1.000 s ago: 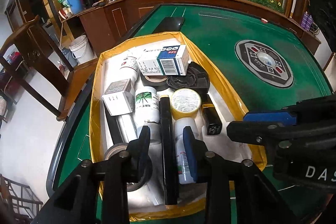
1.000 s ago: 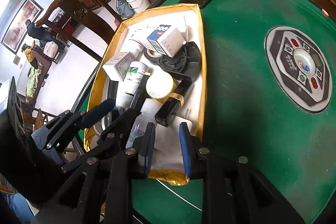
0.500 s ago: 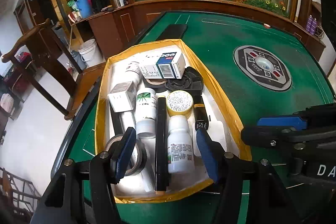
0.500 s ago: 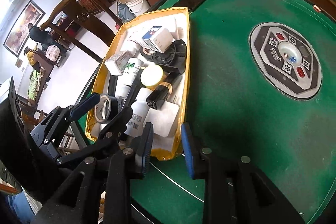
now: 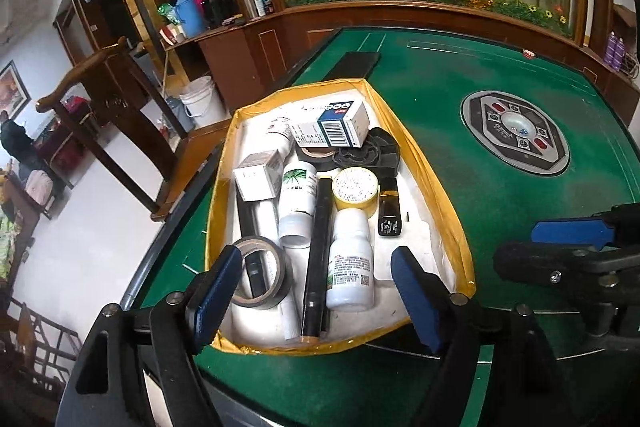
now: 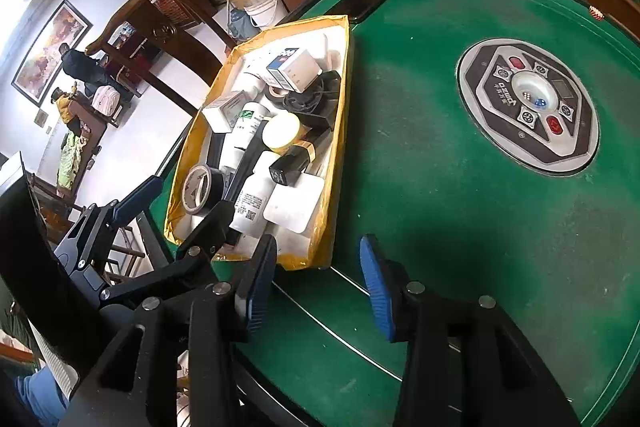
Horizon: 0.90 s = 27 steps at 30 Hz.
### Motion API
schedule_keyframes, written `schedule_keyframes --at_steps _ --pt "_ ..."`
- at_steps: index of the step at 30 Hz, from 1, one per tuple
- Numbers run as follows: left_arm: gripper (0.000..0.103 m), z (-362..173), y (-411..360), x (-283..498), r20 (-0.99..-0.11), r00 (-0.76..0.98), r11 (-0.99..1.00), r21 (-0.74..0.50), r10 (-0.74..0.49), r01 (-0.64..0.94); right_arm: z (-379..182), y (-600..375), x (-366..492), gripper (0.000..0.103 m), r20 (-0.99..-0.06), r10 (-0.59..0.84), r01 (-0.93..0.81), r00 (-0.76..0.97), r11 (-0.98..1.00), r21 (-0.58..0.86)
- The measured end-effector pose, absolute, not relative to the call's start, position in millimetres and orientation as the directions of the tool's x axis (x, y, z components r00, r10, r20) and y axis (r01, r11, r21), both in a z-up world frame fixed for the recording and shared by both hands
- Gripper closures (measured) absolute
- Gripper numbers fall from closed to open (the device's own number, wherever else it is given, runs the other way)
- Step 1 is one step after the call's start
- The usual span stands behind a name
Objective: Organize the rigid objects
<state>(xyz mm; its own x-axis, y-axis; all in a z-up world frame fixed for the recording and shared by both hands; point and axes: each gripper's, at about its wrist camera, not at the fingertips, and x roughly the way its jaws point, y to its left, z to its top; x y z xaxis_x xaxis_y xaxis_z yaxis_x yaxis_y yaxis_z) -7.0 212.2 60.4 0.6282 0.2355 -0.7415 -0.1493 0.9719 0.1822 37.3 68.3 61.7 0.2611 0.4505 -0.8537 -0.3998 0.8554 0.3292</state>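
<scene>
left wrist view: the left gripper (image 5: 316,297) hangs spread and empty over the near end of the yellow-rimmed white tray (image 5: 434,183), which holds the white plastic bottle (image 5: 350,261) and black tape roll (image 5: 260,273).
right wrist view: the right gripper (image 6: 318,285) is spread, empty, over the green felt table (image 6: 460,219) beside the tray (image 6: 342,131).

Desk (image 5: 460,147): you face green felt with a round control panel (image 5: 515,131) at its centre.
On desk: yellow-rimmed tray (image 5: 436,187); beyond it, a black phone (image 5: 354,63).
</scene>
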Motion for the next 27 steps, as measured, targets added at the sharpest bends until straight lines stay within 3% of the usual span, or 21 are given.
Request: schedule_keyframes --at_steps 9,15,21,27 --pt "0.007 64.0 214.5 -18.2 -0.740 0.608 0.956 0.192 0.289 -0.221 65.0 62.1 30.7 0.057 -0.847 0.467 -0.424 0.254 0.841 0.336" --pt "0.004 68.5 229.5 -24.9 -0.755 0.577 0.944 0.178 0.311 -0.277 66.0 62.5 27.0 0.057 -0.845 0.475 -0.445 0.246 0.830 0.337" --pt "0.001 88.7 242.0 -31.6 -0.716 0.588 0.923 0.233 0.375 -0.305 69.4 66.0 23.9 0.057 -0.842 0.480 -0.470 0.246 0.819 0.330" --pt "0.001 117.3 259.6 -38.6 -0.698 0.629 0.933 0.173 0.343 -0.316 70.3 69.3 22.8 0.057 -0.841 0.484 -0.484 0.242 0.812 0.328"
